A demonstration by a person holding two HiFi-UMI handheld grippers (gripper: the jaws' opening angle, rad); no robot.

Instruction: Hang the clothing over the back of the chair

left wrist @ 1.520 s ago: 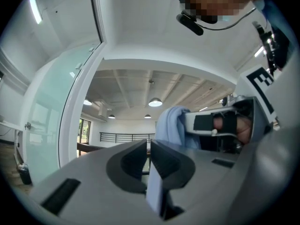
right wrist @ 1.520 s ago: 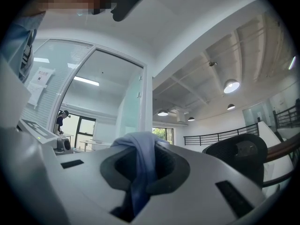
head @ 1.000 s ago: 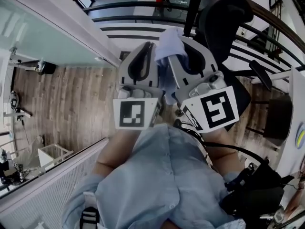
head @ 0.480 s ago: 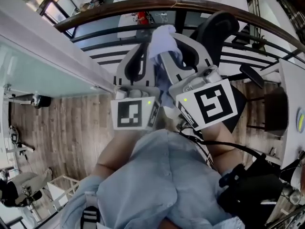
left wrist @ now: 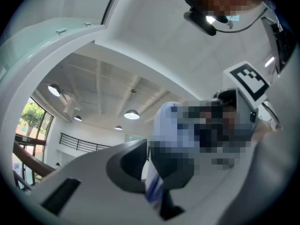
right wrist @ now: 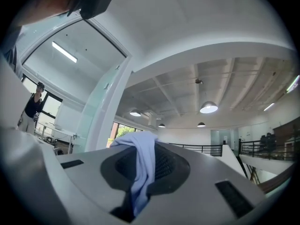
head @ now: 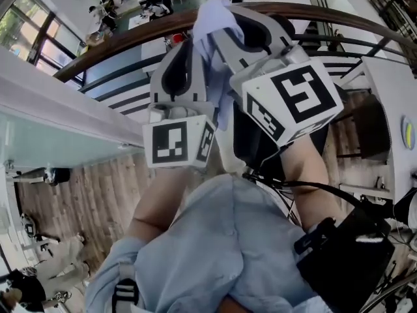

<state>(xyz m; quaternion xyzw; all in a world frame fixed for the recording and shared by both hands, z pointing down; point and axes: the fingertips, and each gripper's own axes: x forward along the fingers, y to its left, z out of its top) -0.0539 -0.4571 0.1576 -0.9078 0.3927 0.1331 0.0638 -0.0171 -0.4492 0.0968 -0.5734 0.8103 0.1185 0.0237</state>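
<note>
A light blue garment [head: 210, 17] hangs bunched between my two raised grippers. In the head view the left gripper [head: 189, 47] and the right gripper [head: 218, 31] stand side by side, tips up and away from me, each shut on a fold of the cloth. The left gripper view shows the garment [left wrist: 163, 125] pinched in its jaw slit, and in the right gripper view the cloth [right wrist: 143, 163] drapes out of the closed jaws. The black office chair [head: 257, 135] stands just behind and below the right gripper, mostly hidden by it.
A curved wooden railing [head: 124, 44] runs across behind the grippers. A white desk [head: 391, 90] is at the right, wood floor [head: 85, 188] at the left below a glass partition [head: 39, 142]. My blue shirt [head: 221, 253] fills the bottom.
Both grippers have risen together with the garment, up past the railing. The chair's back, plain to see a second ago, is now mostly covered by the right gripper.
</note>
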